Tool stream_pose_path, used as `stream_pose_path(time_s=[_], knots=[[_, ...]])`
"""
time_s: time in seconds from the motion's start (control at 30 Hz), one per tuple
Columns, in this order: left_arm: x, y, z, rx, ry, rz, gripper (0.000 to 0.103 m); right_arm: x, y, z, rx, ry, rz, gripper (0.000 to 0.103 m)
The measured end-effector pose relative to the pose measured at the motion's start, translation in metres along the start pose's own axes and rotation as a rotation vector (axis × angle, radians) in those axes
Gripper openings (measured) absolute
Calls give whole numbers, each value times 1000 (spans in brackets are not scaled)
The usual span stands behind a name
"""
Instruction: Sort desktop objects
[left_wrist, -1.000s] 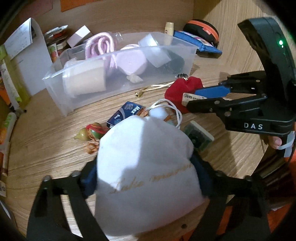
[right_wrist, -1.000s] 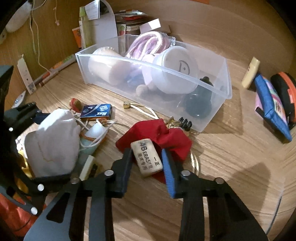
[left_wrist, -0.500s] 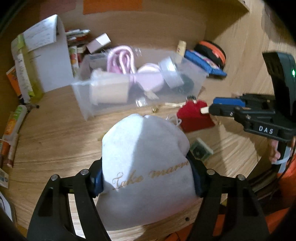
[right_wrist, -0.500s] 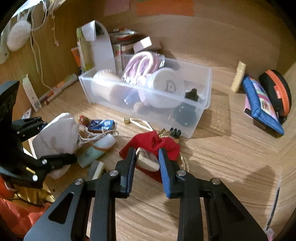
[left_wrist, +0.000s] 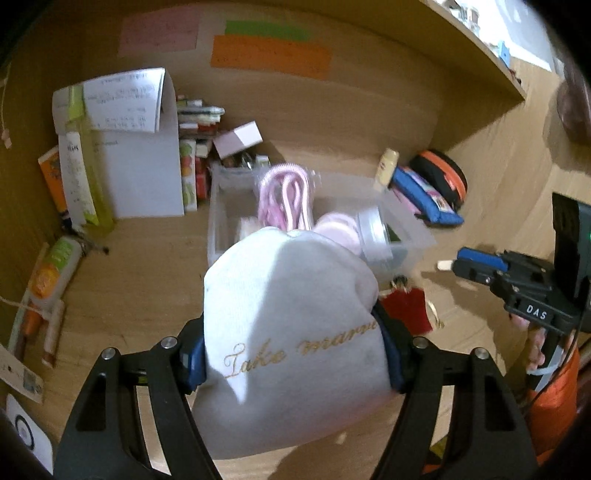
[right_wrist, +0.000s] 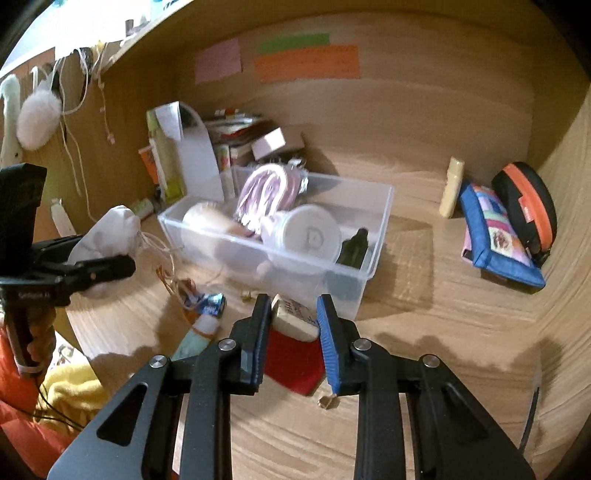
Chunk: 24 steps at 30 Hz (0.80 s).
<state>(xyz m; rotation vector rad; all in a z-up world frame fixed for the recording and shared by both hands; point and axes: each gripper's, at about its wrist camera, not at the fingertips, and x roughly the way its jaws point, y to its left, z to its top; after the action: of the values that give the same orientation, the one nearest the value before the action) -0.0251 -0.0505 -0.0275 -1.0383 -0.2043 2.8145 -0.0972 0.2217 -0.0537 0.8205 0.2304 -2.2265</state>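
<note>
My left gripper (left_wrist: 291, 354) is shut on a white drawstring pouch (left_wrist: 291, 325) with gold lettering and holds it above the desk, in front of the clear plastic bin (left_wrist: 410, 236). The pouch also shows in the right wrist view (right_wrist: 110, 236). My right gripper (right_wrist: 293, 317) is shut on a cream eraser (right_wrist: 293, 321) and holds it in the air above the red pouch (right_wrist: 295, 363), just in front of the bin (right_wrist: 380, 218). The right gripper also shows in the left wrist view (left_wrist: 461, 264).
The bin holds a pink coiled cable (right_wrist: 264, 192), a white round lid (right_wrist: 310, 236) and a dark bottle (right_wrist: 354, 247). A blue box (right_wrist: 208, 304) and a small tube (right_wrist: 201, 332) lie on the desk. A blue pencil case (right_wrist: 495, 236) and an orange-black case (right_wrist: 528, 203) lie right.
Both grippers have risen off the desk. The left one lifted the white pouch toward the bin. The right one lifted the eraser off the red pouch.
</note>
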Motion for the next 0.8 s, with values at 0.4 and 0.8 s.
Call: stream_pose_path(time_s=[0.4,0.8], knots=[[26,5,42,-28,0,-53,72,5,-24,22,43,-41,5,13],[49,1,50,-22,21,-47,72,26,-32,-6,17,84,-22,14]])
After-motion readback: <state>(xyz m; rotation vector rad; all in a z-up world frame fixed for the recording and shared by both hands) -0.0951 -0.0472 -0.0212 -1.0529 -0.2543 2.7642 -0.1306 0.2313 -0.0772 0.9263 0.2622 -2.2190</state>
